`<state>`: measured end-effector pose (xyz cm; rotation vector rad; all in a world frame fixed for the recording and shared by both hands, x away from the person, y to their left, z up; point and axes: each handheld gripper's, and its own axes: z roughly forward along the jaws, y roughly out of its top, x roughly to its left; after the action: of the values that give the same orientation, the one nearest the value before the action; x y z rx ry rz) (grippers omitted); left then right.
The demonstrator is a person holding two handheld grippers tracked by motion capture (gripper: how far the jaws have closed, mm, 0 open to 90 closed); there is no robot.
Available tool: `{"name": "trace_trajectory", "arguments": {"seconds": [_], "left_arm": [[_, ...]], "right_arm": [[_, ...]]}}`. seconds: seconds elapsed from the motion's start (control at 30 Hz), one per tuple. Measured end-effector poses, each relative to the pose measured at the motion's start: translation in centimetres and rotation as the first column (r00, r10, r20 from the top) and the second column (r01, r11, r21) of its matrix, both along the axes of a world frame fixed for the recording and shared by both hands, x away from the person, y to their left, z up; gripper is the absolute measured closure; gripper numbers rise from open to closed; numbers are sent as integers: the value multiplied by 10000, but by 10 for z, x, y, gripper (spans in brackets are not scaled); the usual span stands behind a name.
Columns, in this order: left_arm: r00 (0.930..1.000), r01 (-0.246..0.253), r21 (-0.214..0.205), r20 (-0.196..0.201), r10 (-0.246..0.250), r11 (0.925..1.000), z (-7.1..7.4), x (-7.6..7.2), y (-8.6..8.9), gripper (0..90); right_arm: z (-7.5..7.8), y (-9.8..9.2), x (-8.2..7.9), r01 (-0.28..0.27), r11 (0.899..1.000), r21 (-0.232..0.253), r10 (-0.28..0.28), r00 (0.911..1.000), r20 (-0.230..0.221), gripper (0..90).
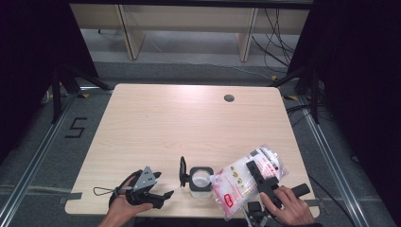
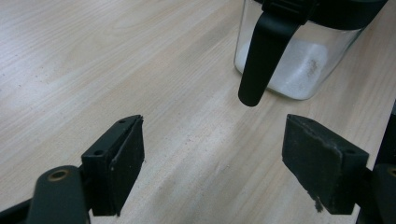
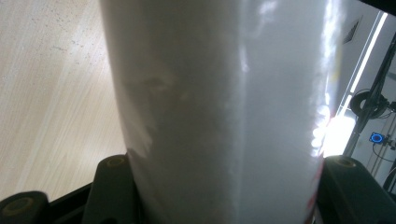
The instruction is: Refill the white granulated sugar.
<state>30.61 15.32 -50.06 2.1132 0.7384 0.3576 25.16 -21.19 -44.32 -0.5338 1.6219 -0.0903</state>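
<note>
A clear square jar [image 1: 200, 182] with a black rim holds some white powder and stands near the table's front edge; its black lid [image 1: 182, 171] hangs open at its left. In the left gripper view the jar [image 2: 299, 60] is ahead and to the right, with a black latch [image 2: 261, 56] hanging down its side. My left gripper [image 1: 163, 197] rests low on the table left of the jar, jaws wide open and empty [image 2: 212, 163]. My right gripper [image 1: 255, 172] is shut on a clear bag of white powder with red print [image 1: 246, 179], tilted with its lower end by the jar's rim. The bag [image 3: 224, 112] sits between the jaws.
The light wooden table [image 1: 179, 123] has a small round grommet [image 1: 229, 98] at the back right. Black stands and cables sit on the floor on both sides. A wooden bench frame stands beyond the table.
</note>
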Motion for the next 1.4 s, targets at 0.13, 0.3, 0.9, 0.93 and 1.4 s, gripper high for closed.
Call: {"name": "trace_trajectory", "arguments": {"seconds": [0.13,0.3,0.9,0.93,1.4], "left_arm": [[10000,-44,-312,-16,44,9995,0,-1,-1,205],[9999,92,22,105,-92,10000,1,1,1,205],[9999,93,-91,139,-92,9999,0,1,1,206],[10000,15,-134,67,-14,9999,0,0,0,206],[9999,34,-100,164,-32,9999,0,1,1,206]], "right_arm": [[-2,-1,1,-316,9995,90,312,9988,387,453],[-2,0,1,-438,9990,93,434,9983,387,453],[0,-1,2,-397,9992,56,394,9983,440,454],[0,-1,1,-360,9993,70,356,9985,427,454],[0,-2,2,-379,9993,-25,380,9981,484,458]]}}
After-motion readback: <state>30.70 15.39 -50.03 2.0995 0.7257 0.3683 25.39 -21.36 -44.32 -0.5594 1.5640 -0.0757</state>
